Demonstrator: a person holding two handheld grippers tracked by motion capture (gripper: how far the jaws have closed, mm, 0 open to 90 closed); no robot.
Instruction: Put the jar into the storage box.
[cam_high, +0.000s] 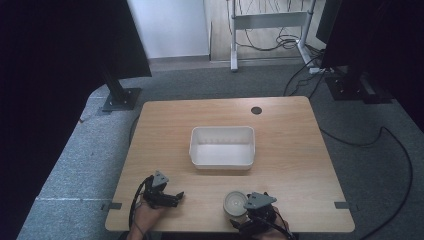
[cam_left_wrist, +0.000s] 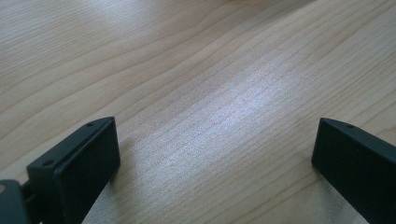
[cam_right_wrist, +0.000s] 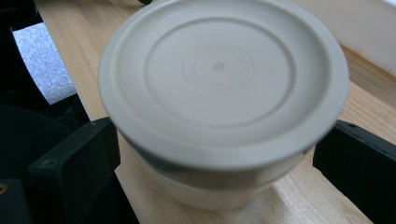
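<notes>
At the near edge of the surface (cam_high: 290, 150), right of centre, our right tool (cam_high: 248, 212) has its two black jaws spread to either side of a round, lidded beige container (cam_right_wrist: 224, 93); the right gripper view shows a jaw on each flank below the lid rim, with a gap on both sides, so the tool is released and not yet gripping. The container stands upright close to the near edge. We judge the step in hand to be the approach to a grasp: the jaws are lined up around the body, and the next move calls for closing them evenly on the wall below the lid, then lifting straight up without tipping it. Farther out, at the middle of the surface, sits a white rectangular bin (cam_high: 222, 160), empty so far as we can see and the likely place to carry the container. Over at the near left, our left tool (cam_high: 169, 197) rests low with its jaws wide apart over bare wood, holding nothing.

Counted: two tools, one lidded container, one white bin.
</notes>
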